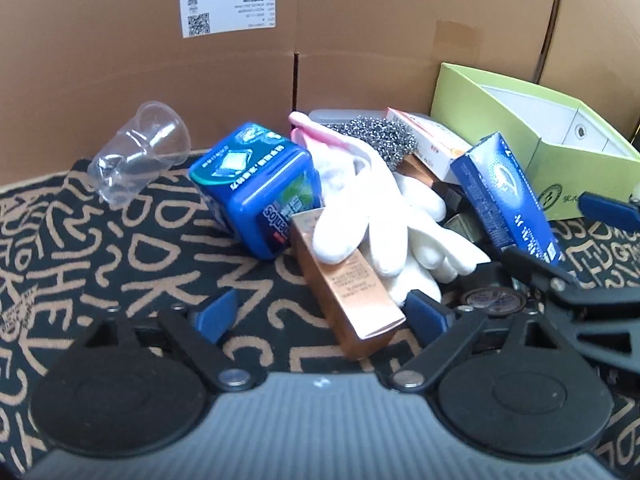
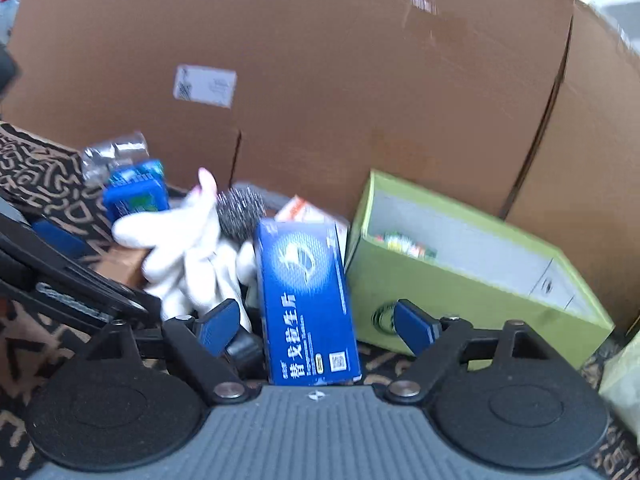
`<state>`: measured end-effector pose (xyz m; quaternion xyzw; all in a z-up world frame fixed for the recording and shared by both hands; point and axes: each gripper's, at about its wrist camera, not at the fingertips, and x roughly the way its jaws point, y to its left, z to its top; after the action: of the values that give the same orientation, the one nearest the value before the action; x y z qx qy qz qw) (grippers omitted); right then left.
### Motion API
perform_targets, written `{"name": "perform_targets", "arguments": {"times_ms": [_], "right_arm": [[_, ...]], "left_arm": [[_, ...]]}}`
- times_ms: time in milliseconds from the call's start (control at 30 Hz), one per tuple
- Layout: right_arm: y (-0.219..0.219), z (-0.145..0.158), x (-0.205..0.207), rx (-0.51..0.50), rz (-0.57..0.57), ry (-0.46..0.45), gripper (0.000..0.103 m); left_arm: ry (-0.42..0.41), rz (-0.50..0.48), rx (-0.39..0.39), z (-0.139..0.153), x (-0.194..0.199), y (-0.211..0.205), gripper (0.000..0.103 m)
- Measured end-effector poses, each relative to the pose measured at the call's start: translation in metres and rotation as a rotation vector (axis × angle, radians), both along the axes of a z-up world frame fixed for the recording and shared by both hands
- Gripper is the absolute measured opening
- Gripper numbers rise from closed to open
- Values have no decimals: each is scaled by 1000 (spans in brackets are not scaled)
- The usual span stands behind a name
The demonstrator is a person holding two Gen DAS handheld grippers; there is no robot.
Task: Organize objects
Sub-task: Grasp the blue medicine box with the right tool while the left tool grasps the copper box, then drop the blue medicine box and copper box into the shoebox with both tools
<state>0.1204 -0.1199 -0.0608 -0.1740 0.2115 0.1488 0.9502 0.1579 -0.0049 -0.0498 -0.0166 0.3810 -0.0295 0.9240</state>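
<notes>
Left wrist view: the left gripper (image 1: 324, 314) stands wide apart, its 2 blue pads either side of a copper-coloured carton (image 1: 344, 288) without pressing on it. The carton lies on the patterned black-and-tan cloth (image 1: 120, 248) that covers the bench. White gloves (image 1: 384, 216) with a pink cuff drape over the carton's far end. Just left of them a blue mint tub (image 1: 256, 188) sits tilted, and a clear plastic cup (image 1: 140, 152) lies on its side further left. Behind the gloves are a steel scourer (image 1: 380, 132) and a white-and-orange box (image 1: 432, 136). A long blue box (image 1: 508, 200) leans to the right of the gloves, beside a green open-topped bin (image 1: 560, 152). A cardboard wall (image 1: 360, 20) backs the pile. The right gripper's black linkage enters at the right edge.

Right wrist view, somewhat blurred: the right gripper (image 2: 316, 324) is also spread wide, with the long blue box (image 2: 308, 300) between its pads; neither pad appears to touch it. The green bin (image 2: 460, 292) stands just right of the box, with a few small items inside. The gloves (image 2: 188, 248) lie left of it.
</notes>
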Motion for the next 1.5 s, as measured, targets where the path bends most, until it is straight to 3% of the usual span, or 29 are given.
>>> {"name": "perform_targets", "arguments": {"times_ms": [167, 267, 333, 400, 500, 733, 767, 800, 867, 933, 1000, 1100, 1167, 1233, 1267, 1367, 1500], "right_arm": [[-10, -2, 22, 158, -25, 97, 86], [-14, -7, 29, 225, -36, 157, 68], [-14, -8, 27, 231, -45, 163, 67], [-13, -7, 22, 230, -44, 164, 66], [-19, 1, 8, 256, -48, 151, 65], [-42, 11, -41, 284, -92, 238, 65], [-43, 9, -47, 273, -94, 243, 64], [-42, 6, -52, 258, -93, 249, 65], [-40, 0, -56, 244, -89, 260, 65], [-38, -4, -56, 240, -82, 276, 66], [-36, -7, -55, 228, -84, 285, 68], [-33, -11, -51, 210, -82, 291, 71], [-32, -13, -48, 202, -78, 290, 71], [-30, -14, -45, 197, -87, 290, 71], [-30, -15, -43, 194, -89, 291, 71], [-29, -19, -42, 192, -91, 296, 63], [-31, -17, -49, 213, -83, 296, 63]], "left_arm": [[-12, -12, 17, 0, 1, 1, 80], [-15, -19, 19, 1, 0, 2, 73], [-17, -30, 17, 2, -1, 2, 64], [-22, -41, 23, 3, -4, 3, 42], [-18, -69, 6, 4, -13, 11, 24], [1, -101, -73, 7, -54, 42, 24], [-6, -90, -77, 7, -57, 45, 30], [-15, -81, -75, 7, -58, 46, 47], [-29, -58, -54, 8, -56, 46, 62], [-28, -74, -42, 8, -51, 42, 62], [-6, -103, -33, 8, -45, 37, 37], [-7, -107, -19, 7, -42, 34, 38], [-11, -100, -16, 6, -41, 33, 47], [-11, -91, -3, 5, -39, 33, 50], [-11, -93, 4, 4, -38, 33, 48], [-17, -111, 21, 5, -40, 32, 24], [-12, -121, -6, 8, -46, 34, 24]]}}
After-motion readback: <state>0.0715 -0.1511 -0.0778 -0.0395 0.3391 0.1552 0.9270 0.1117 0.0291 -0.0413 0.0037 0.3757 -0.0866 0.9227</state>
